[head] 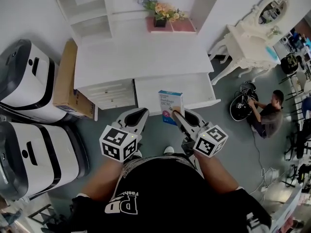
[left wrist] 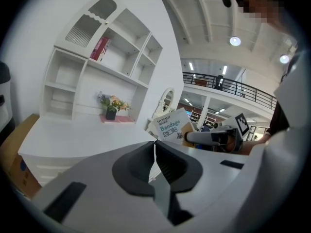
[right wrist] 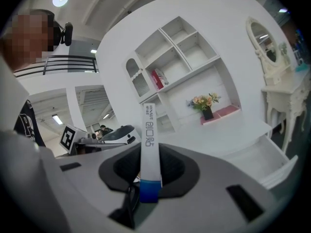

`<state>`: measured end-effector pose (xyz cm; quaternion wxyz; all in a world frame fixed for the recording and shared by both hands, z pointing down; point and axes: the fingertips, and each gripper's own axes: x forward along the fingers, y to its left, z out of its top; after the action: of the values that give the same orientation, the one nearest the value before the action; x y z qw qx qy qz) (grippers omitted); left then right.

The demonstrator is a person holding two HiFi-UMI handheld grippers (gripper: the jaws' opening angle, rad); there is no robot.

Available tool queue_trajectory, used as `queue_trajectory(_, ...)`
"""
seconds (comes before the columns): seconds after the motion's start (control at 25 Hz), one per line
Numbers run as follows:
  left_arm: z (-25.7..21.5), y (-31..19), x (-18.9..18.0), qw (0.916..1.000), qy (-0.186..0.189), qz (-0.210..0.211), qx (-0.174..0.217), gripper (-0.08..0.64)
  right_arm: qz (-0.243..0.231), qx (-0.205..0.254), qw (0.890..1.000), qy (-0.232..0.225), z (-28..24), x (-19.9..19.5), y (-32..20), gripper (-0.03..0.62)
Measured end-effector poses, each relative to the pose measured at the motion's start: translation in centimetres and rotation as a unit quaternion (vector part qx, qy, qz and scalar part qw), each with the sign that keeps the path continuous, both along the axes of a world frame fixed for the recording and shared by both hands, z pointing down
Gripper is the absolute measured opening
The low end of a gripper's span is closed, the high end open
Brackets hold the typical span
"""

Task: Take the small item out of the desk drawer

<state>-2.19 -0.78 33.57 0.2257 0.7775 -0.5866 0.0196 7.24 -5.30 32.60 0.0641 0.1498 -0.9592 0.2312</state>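
I find my right gripper (head: pixel 182 114) with its jaws clamped on the bandage box (head: pixel 170 107), which stands on edge with its long axis along the jaws, over the front of the desk (head: pixel 141 52) drawer (head: pixel 199 92), while my left gripper (head: pixel 138 114), jaws together and empty, sits just beside it.

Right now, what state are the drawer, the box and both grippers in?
desk drawer: pulled open.
bandage box: out of the drawer, held upright above its front edge.
right gripper: jaws shut on the bandage box.
left gripper: jaws together, nothing between them.
side drawers: closed.
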Motion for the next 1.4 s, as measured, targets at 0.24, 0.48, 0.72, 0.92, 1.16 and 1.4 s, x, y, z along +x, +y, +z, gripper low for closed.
queue_trajectory(0.24, -0.3, 0.0, 3.1, 0.9997, -0.021, -0.008, 0.004, 0.025, -0.002, 0.004, 1.0, -0.009, -0.2, 2.8, -0.4, 0.086)
queue_trajectory(0.48, 0.3, -0.2, 5.0, 0.9991, -0.042, -0.006, -0.002, 0.025, 0.003, -0.006, 1.0, -0.023, -0.1, 4.6, -1.0, 0.086)
queue_trajectory(0.72, -0.1, -0.7, 5.7, 0.9995, -0.031, 0.001, 0.002, 0.025, 0.002, -0.003, 0.999, -0.034, -0.3, 4.8, -1.0, 0.084)
queue_trajectory(0.92, 0.2, -0.8, 6.4, 0.9995, -0.031, 0.011, -0.004, 0.025, 0.003, -0.001, 1.0, -0.031, -0.4, 4.7, -1.0, 0.084)
queue_trajectory(1.16, 0.1, -0.8, 6.2, 0.9994, -0.033, 0.011, 0.003, 0.025, 0.004, 0.0, 1.0, -0.023, 0.2, 4.8, -0.7, 0.084)
queue_trajectory(1.4, 0.2, -1.0, 6.4, 0.9993, -0.034, 0.016, 0.001, 0.025, 0.01, -0.002, 1.0, -0.018, 0.4, 5.0, -1.0, 0.084)
